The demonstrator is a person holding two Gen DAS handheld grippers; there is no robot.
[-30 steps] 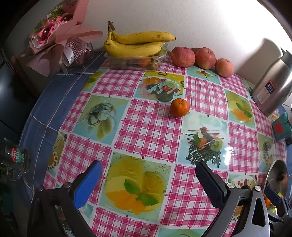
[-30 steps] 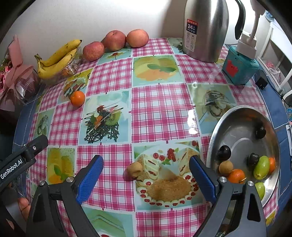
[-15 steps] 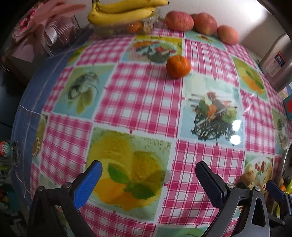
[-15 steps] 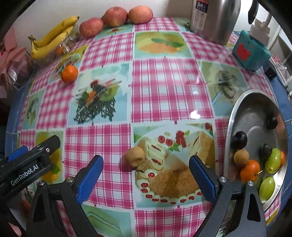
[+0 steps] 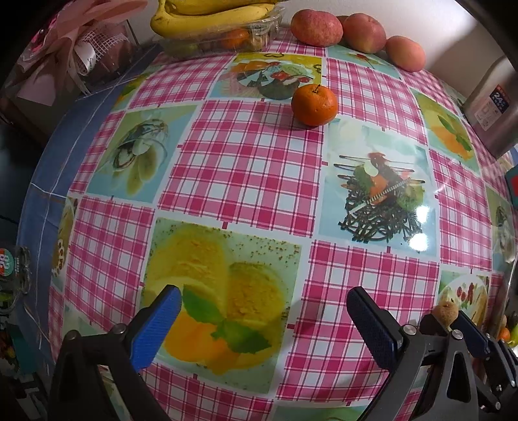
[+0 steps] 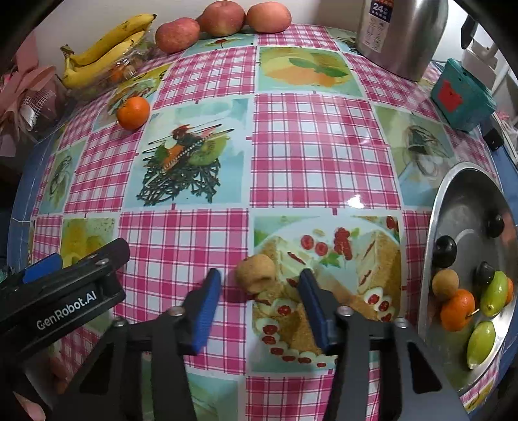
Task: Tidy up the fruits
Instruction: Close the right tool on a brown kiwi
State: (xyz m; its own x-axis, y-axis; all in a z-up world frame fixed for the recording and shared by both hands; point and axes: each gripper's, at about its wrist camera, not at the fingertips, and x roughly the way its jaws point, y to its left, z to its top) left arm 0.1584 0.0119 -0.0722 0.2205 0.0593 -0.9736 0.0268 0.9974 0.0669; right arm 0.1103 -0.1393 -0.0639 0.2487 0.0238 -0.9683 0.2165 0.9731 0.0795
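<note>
A small brown fruit (image 6: pixel 255 273) lies on the checked tablecloth, and my right gripper (image 6: pixel 260 285) is low around it, jaws partly closed with a gap on each side. The same fruit shows at the right of the left wrist view (image 5: pixel 446 314). A tangerine (image 5: pixel 313 104) sits alone further back, also in the right wrist view (image 6: pixel 133 112). My left gripper (image 5: pixel 262 311) is open and empty above the cloth. A steel bowl (image 6: pixel 466 191) at the right holds several small fruits.
Bananas on a clear tray (image 6: pixel 103 51) and three apples (image 6: pixel 223 17) line the back wall. A steel kettle (image 6: pixel 404 35) and a teal box (image 6: pixel 463 94) stand at the back right. A pink bouquet (image 5: pixel 81 42) is at the back left.
My right gripper has dropped towards the brown fruit and its jaws have narrowed around it. My left gripper has moved forward and lower over the cloth, still open.
</note>
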